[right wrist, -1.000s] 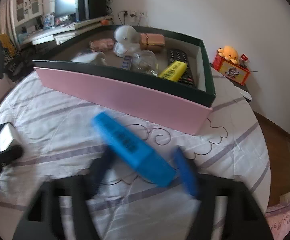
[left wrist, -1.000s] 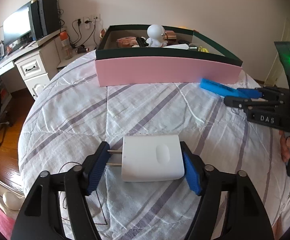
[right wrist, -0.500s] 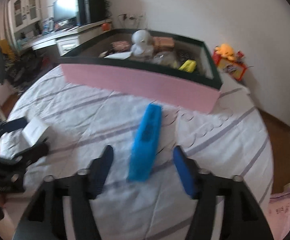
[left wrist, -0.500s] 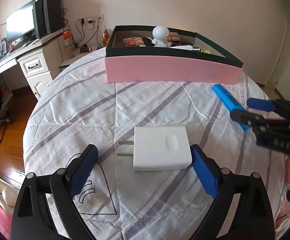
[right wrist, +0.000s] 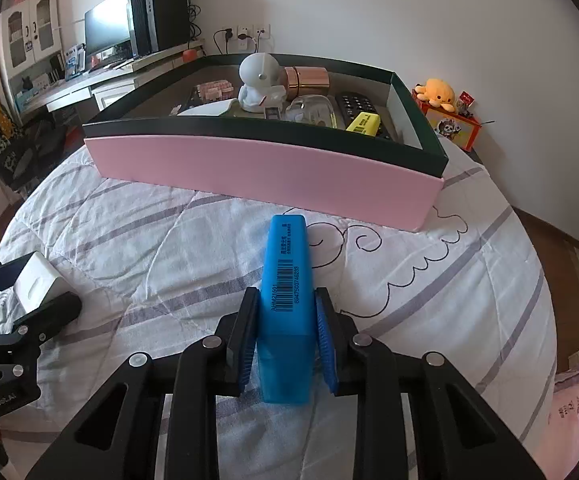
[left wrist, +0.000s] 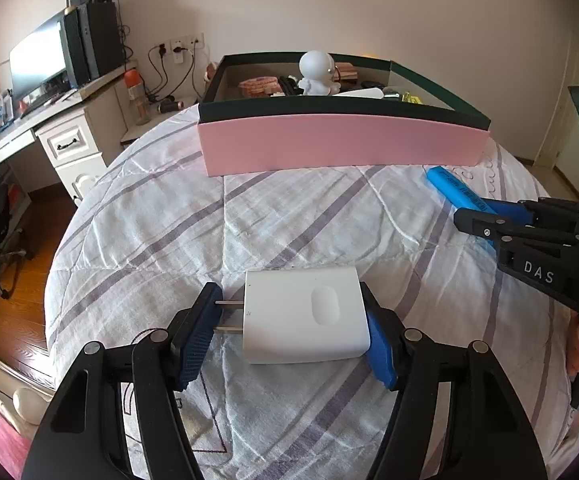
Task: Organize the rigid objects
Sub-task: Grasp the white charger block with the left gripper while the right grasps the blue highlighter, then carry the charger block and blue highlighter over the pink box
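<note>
Both claws just closed | left claw (left wrist: 289, 330) grips white charger (left wrist: 305, 316) | right claw (right wrist: 285, 340) clamps blue highlighter (right wrist: 287, 292)

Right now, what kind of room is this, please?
Most likely a bedroom that doubles as a study: the work happens on a quilted bed cover, a desk with a monitor stands alongside, and a plush toy sits nearby.

Bedroom background, non-task stuff.
Striped quilt (left wrist: 161, 216) on bed; monitor (right wrist: 107, 34) and dark speaker (right wrist: 159, 16) on white desk (left wrist: 29, 136); orange plush (right wrist: 438, 94) atop patterned box (right wrist: 455, 130); wall sockets (left wrist: 177, 46).
</note>
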### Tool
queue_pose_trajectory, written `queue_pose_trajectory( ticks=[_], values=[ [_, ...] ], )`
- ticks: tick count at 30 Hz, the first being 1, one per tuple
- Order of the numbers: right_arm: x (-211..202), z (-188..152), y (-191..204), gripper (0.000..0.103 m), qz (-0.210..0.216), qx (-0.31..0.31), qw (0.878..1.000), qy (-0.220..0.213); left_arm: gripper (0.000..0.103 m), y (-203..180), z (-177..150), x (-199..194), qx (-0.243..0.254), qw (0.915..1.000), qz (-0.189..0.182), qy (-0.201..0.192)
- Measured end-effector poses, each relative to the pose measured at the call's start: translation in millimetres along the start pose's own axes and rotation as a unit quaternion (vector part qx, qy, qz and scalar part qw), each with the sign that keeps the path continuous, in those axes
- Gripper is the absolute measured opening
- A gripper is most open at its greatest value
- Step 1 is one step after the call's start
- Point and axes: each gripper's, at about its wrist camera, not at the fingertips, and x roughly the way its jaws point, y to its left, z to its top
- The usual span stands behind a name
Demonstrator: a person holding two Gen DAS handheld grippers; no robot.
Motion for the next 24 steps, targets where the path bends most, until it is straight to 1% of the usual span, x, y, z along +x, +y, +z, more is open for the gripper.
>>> queue_pose_trajectory(
  ticks=[3,12,16,19,24],
  values=[
    [-0.1,-0.2,1.5,0.027,-0.005,-0.004,1.000,-0.001,0.067,-0.3,-0.2,-0.6,-0.001,1.0000,-0.001,-0.002],
    [-3.8,-2.7,1.1,0.027,-0.001,-0.002,1.000,-0.005,0.067,-5.4,-0.5,-2.4,0.008,0.9999,0.013,-0.007],
    [-15.1,-7.6,0.6,0.027,0.023,0.010,1.000,-0.018,0.067,-5.5,-0.7,-8.4,0.007,0.9998,0.015,-0.012],
    [-27.5,-13.2,0.2,0.027,0.034,0.020,0.999,-0.030,0.067,-4.9,-0.3,-16.1,0.005,0.9998,0.009,-0.020],
    [-51.9,-16.7,-5.4,0.027,0.057,0.044,0.996,-0.054,0.067,-6.3,4.1,-40.5,0.008,0.9987,0.011,-0.049]
  ],
)
